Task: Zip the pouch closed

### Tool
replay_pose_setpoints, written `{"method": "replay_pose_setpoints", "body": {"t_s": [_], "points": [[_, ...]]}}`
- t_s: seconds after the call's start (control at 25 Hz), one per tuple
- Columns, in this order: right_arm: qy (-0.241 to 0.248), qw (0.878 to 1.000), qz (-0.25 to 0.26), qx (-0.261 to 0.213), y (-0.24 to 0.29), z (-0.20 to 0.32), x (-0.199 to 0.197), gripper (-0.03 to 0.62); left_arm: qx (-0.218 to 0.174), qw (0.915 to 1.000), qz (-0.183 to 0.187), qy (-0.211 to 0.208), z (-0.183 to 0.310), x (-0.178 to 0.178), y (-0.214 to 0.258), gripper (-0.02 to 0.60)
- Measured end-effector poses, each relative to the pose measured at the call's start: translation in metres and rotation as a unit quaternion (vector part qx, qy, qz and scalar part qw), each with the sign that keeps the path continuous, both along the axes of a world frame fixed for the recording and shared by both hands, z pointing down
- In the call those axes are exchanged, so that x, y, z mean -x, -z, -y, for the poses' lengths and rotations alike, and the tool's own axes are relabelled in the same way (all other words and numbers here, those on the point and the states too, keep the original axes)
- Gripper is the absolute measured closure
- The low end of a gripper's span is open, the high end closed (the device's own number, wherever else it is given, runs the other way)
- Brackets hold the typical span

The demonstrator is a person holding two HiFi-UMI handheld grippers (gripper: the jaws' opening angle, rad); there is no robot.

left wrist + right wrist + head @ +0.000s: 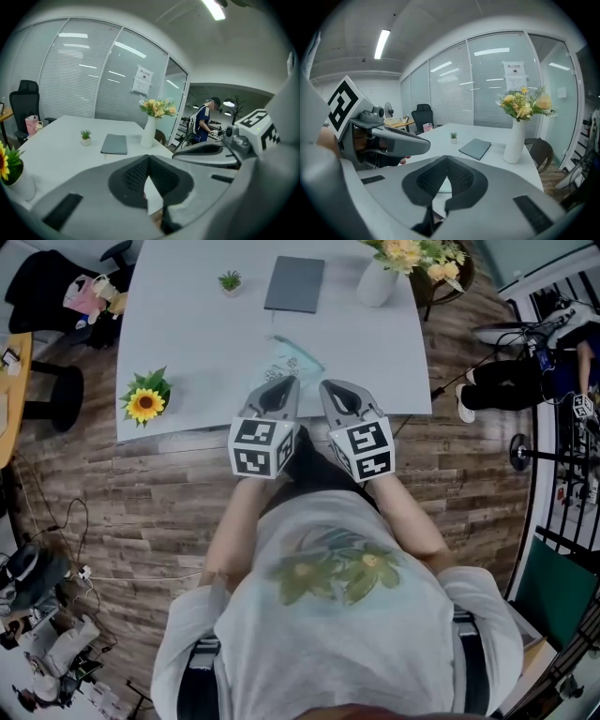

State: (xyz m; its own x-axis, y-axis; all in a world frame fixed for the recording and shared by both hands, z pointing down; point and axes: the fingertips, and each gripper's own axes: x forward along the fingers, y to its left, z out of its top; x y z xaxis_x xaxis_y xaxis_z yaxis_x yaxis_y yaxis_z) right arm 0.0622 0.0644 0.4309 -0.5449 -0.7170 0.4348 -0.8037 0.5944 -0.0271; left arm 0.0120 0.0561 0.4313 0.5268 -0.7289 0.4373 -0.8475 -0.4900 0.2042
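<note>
Pouch [298, 360] lies flat on the bench [197, 334] near its front edge, just ahead of both tips. Left hand-held gripper [287, 383] and right hand-held gripper [328, 387] are closed, empty. Risk: unanchored clear film may slide under a pinch and stay unzipped.

the pouch [298, 360] lies on the table [206, 343], notebook [294, 284] behind it, vase [376, 285] right.

A white surface [206, 343] is seen set with a potted sunflower [144, 401], a small green plant [230, 281], a grey notebook [294, 283], a flower vase [377, 282] and, near the front edge, a clear pouch [292, 360].
</note>
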Motion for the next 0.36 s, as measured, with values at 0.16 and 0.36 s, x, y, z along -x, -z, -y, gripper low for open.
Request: {"method": "replay_pose_setpoints", "body": {"t_s": [0.16,0.36], "points": [[0.000,1.000,0.004,0.004,0.0001,-0.0012,-0.0044,0.579,0.006,1.0000,-0.001,0.000,-0.0026,0.0004,-0.0007,0.577],[0.003,1.000,0.005,0.010,-0.0004,-0.0031,-0.0090,0.579,0.015,0.9998,-0.007,0.007,-0.0032,0.0007,-0.0031,0.577]]}}
